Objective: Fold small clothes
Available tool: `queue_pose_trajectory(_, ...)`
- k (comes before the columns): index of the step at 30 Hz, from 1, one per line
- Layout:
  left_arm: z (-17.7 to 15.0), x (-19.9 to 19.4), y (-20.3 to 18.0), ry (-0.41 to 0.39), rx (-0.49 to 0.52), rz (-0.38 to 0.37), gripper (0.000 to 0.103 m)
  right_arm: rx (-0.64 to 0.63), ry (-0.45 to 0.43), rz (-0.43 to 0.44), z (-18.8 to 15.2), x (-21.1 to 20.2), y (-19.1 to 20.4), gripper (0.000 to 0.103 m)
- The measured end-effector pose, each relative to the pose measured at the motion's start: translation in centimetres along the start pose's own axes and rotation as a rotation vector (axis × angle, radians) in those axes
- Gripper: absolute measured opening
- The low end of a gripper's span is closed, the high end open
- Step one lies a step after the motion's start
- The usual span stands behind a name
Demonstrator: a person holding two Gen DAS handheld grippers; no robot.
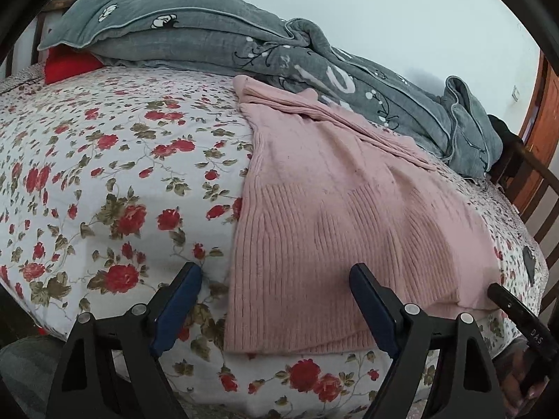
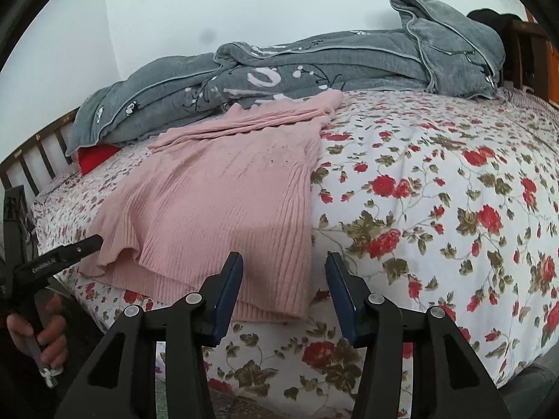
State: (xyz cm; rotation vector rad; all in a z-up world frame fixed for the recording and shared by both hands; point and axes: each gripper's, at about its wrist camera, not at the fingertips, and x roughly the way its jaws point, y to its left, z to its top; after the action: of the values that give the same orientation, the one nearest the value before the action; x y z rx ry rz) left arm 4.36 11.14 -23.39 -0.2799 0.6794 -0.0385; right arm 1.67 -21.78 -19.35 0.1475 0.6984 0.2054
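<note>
While nothing is gripped: both tools are seen hovering at the near edge of the bed.
Left gripper [image 1: 276, 300]: its 2 blue-padded fingers are spread wide, straddling the near left corner of the hem, empty.
Right gripper [image 2: 283, 289]: jaws parted, nothing held, placed over the hem's right corner.
Pink sweater [image 1: 332, 209]: laid flat on the floral sheet [image 1: 104, 181], ribbed hem nearest, 1 sleeve folded across the top.
Grey quilt [image 1: 216, 42]: bunched along the far side, against the wall.
Red cushion [image 1: 68, 64]: tucked partly under the quilt.

Pink rib-knit sweater [image 1: 335, 216], matt floral cotton sheet [image 1: 104, 160], grey quilted blanket [image 1: 195, 38], wood bed frame [image 2: 38, 160].
</note>
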Motion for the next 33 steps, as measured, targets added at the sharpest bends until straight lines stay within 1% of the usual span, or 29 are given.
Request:
queue_pose_trajectory(2,0.1,-0.1,0.1,-0.006,-0.018,0.001,0.083,-0.002,0.000,-0.004,-0.2,0.1,0.0,0.050)
queue_pose_trajectory(4,0.2,-0.1,0.2,-0.011,-0.030,0.003,0.078,-0.008,-0.002,-0.011,-0.4,0.2,0.2,0.050)
queue_pose_trajectory(6,0.3,-0.3,0.4,-0.019,-0.045,-0.007,0.077,0.014,0.011,-0.019,-0.5,0.1,0.1,0.046)
queue_pose_trajectory(7,0.3,-0.3,0.5,-0.019,-0.052,-0.014,0.077,0.037,0.033,-0.013,-0.4,-0.1,0.1,0.043)
queue_pose_trajectory(8,0.5,-0.2,0.5,-0.016,-0.054,-0.016,0.077,0.041,0.050,-0.005,-0.4,-0.4,0.3,0.039)
queue_pose_trajectory(9,0.6,-0.2,0.5,-0.014,-0.055,-0.014,0.076,0.034,0.056,-0.009,-0.4,-0.8,0.4,0.038)
queue_pose_trajectory(11,0.6,-0.2,0.4,-0.019,-0.060,-0.009,0.075,0.009,0.033,-0.052,-0.4,-2.1,0.9,0.038)
queue_pose_trajectory(14,1.0,-0.1,0.4,-0.025,-0.062,0.007,0.075,0.001,0.039,-0.055,-0.1,-2.8,1.5,0.038)
queue_pose_trajectory(17,1.1,0.0,0.1,-0.036,-0.050,0.030,0.075,-0.014,0.036,-0.081,0.6,-3.2,2.1,0.038)
queue_pose_trajectory(19,1.1,0.0,-0.3,-0.039,-0.035,0.049,0.077,-0.008,0.030,-0.092,1.0,-3.5,2.3,0.038)
queue_pose_trajectory(22,1.2,0.0,-0.5,-0.048,-0.029,0.055,0.077,0.011,0.035,-0.108,1.7,-3.8,2.3,0.038)
queue_pose_trajectory(25,1.5,0.2,-0.4,-0.056,-0.050,0.057,0.077,0.005,0.028,-0.158,2.4,-4.3,2.4,0.038)
queue_pose_trajectory(27,1.6,0.4,-0.4,-0.063,-0.052,0.063,0.078,0.016,0.008,-0.182,2.7,-4.9,2.4,0.038)
queue_pose_trajectory(30,1.6,0.5,-0.6,-0.066,-0.035,0.076,0.078,0.056,0.001,-0.189,2.8,-5.3,2.2,0.038)
queue_pose_trajectory(33,1.6,0.3,-0.2,-0.062,-0.042,0.064,0.078,0.063,0.002,-0.201,2.8,-5.4,2.5,0.038)
